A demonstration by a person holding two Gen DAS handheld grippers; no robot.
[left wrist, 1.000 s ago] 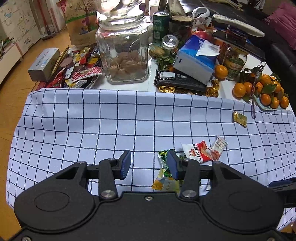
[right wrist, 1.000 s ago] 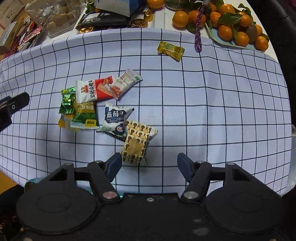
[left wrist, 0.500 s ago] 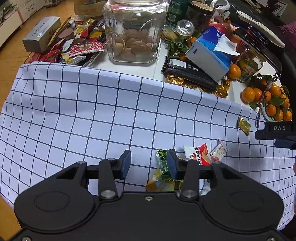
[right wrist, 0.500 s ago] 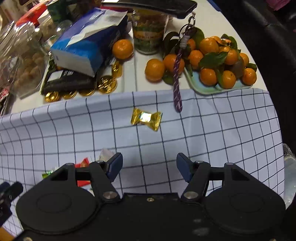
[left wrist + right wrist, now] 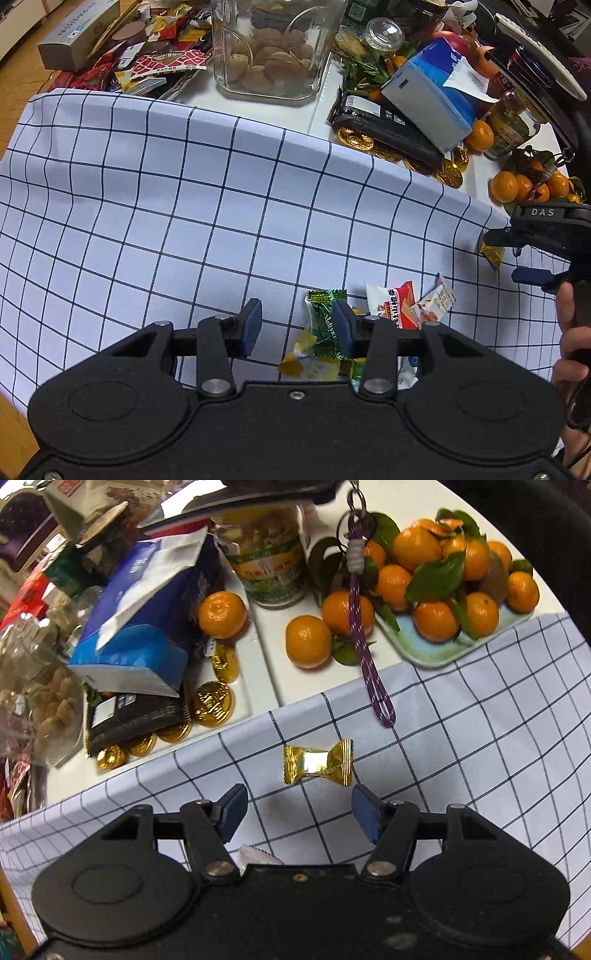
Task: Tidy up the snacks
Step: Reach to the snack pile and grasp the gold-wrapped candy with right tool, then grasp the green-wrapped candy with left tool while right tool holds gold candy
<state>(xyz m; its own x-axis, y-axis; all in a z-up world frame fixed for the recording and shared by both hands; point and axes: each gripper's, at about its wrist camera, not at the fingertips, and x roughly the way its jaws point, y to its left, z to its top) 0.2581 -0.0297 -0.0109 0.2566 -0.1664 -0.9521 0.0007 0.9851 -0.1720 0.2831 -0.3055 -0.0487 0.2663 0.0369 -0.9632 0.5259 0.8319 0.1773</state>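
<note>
A gold-wrapped candy [image 5: 318,762] lies on the checked cloth [image 5: 480,738] near its far edge, just ahead of my open, empty right gripper [image 5: 300,809]. In the left wrist view the right gripper [image 5: 532,254] hovers over that candy [image 5: 492,254] at the right. My left gripper [image 5: 297,325] is open and empty above a small pile of snack packets: a green candy [image 5: 322,321], a red-and-white packet [image 5: 393,304], a small beige packet [image 5: 437,301] and a yellow wrapper [image 5: 310,363].
Beyond the cloth stand a glass jar of walnuts [image 5: 271,48], a blue tissue pack [image 5: 432,96], a black packet with gold coins [image 5: 140,716], a tray of mandarins [image 5: 454,590], a tin [image 5: 269,561] and a purple lanyard [image 5: 364,642]. More snack packets [image 5: 147,55] lie far left.
My right gripper has moved away from the snack pile to the far edge of the cloth and now hovers close over the gold candy. My left gripper stays open over the pile.
</note>
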